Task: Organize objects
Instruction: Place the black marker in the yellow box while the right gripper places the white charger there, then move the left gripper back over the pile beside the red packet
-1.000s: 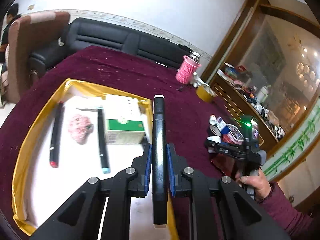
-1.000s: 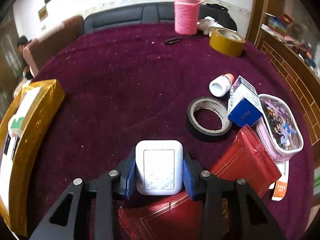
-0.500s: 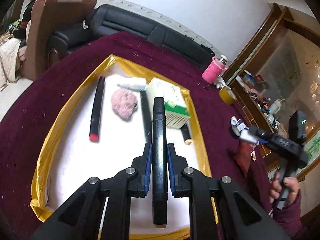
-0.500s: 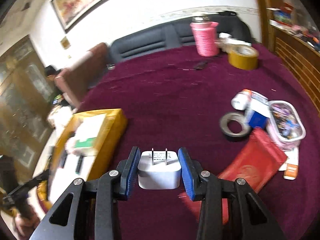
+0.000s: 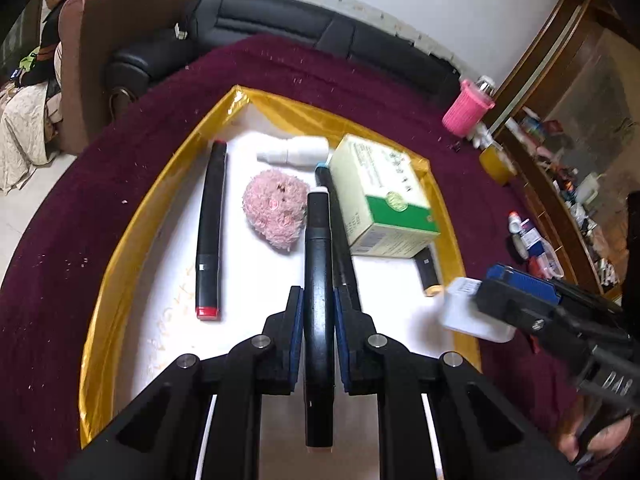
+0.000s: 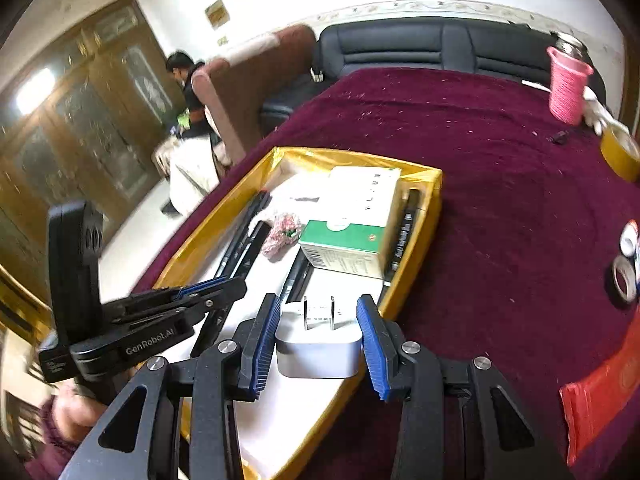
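My left gripper (image 5: 317, 312) is shut on a black marker (image 5: 317, 264) and holds it above the white floor of the gold-walled tray (image 5: 132, 256). My right gripper (image 6: 318, 334) is shut on a white plug charger (image 6: 318, 354), prongs pointing forward, over the tray's near right wall (image 6: 416, 256). In the left wrist view the charger (image 5: 472, 316) hangs at the tray's right rim. In the tray lie a red-tipped black marker (image 5: 210, 228), a pink fluffy toy (image 5: 274, 210), a white bottle (image 5: 296, 151), a green and white box (image 5: 382, 196) and more markers.
The tray stands on a maroon cloth (image 6: 500, 160). To the right are a pink-wrapped flask (image 6: 568, 84), a yellow tape roll (image 6: 620, 152), a black tape roll (image 6: 624, 280), a red packet (image 6: 604, 392) and small bottles. A black sofa (image 5: 320, 36) lies beyond.
My left gripper has come closer over the tray with the marker. My right gripper has carried the charger left from over the cloth to the tray's right wall.
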The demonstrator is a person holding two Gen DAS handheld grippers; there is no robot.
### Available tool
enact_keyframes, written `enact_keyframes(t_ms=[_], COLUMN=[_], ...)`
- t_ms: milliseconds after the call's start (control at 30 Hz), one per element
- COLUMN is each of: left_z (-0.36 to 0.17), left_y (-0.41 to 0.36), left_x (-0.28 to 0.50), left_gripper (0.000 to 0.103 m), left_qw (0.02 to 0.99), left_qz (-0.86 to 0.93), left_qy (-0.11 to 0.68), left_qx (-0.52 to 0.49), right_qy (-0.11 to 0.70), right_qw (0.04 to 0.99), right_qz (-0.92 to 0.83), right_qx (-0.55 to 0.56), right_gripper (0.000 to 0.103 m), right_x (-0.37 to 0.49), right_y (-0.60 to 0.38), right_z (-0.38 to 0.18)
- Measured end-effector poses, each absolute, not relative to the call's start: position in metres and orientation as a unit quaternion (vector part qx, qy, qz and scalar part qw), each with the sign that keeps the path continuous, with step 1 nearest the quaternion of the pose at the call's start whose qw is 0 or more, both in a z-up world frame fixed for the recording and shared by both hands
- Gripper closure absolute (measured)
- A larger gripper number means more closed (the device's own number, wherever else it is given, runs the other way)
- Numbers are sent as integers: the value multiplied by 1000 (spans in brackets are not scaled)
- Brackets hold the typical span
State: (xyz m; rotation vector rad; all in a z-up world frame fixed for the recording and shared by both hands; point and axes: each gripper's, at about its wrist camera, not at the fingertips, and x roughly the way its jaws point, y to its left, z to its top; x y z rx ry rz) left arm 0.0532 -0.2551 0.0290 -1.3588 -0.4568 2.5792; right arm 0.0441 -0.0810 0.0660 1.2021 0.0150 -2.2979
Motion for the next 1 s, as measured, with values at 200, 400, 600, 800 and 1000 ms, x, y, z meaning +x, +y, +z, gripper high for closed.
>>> enact_keyframes(t_ms=[200,400,600,800,1000], left_z=[19,27,46,54,55], left_y=[-256,-264,-278,-287,-287], left_x=[48,55,72,88,95], left_gripper=[88,49,20,15,10], left_qw=[105,102,93,81,80], left_qz=[862,872,881,884,878], left_qy=[-159,-173,-205,-227,-252], left_qx=[-470,-447,-416,-400,-399], right_qy=[49,57,44,46,75], right_qw=[251,238,231,224,175], right_qz=[-847,-847,-849,-881,-917], right_qx=[466,472,473,415,350], right_gripper=[59,59,42,18,7], right_x=[31,20,14,34,61], right_y=[-107,-112,-112,-99,-78], right_z=[41,34,35,62,85])
